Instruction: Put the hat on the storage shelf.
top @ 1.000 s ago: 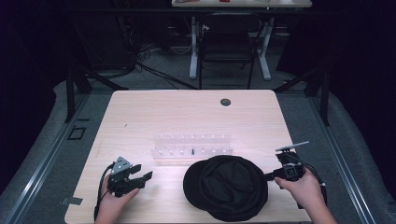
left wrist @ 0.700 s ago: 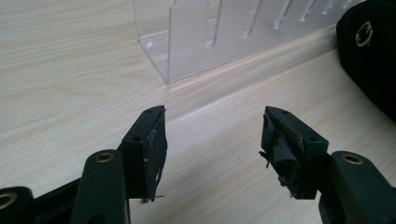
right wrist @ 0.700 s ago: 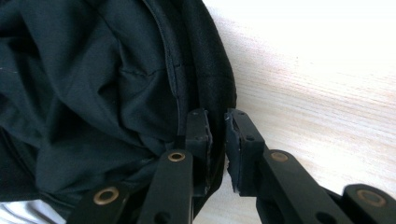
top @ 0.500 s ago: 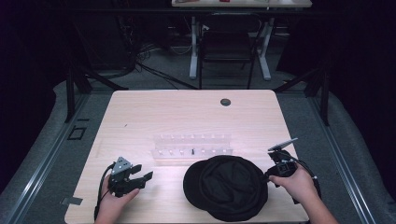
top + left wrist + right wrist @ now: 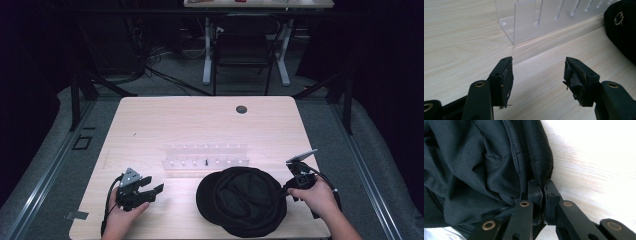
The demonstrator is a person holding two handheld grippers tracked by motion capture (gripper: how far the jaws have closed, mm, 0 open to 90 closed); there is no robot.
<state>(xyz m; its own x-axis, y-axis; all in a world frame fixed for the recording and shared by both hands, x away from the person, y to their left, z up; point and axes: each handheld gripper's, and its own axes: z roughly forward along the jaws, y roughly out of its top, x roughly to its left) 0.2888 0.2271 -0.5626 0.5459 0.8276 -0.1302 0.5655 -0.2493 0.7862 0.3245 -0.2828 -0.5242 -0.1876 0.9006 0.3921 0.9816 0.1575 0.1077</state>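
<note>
Your right tongs [image 5: 542, 195] are pressed together w/ a fold of the floppy black fabric cap [image 5: 242, 200] pinched between the pads, right at its edge seam. The cap lies flat on the pale wood tabletop [image 5: 200, 125], spreading away from those tongs toward your left side. Bite looks thin, so probably best to keep the squeeze firm & lift slowly; a jerk could let the cloth slip out.

Your left tongs [image 5: 537, 75] are spread wide, nothing between them, resting low over bare tabletop, well apart from the cap. Just ahead of them is the clear acrylic slotted rack [image 5: 544, 20], w/ the cap's edge beyond it to their right. If you need a 2nd hold, bring them in at the cap's near rim & avoid clipping the rack.
</note>
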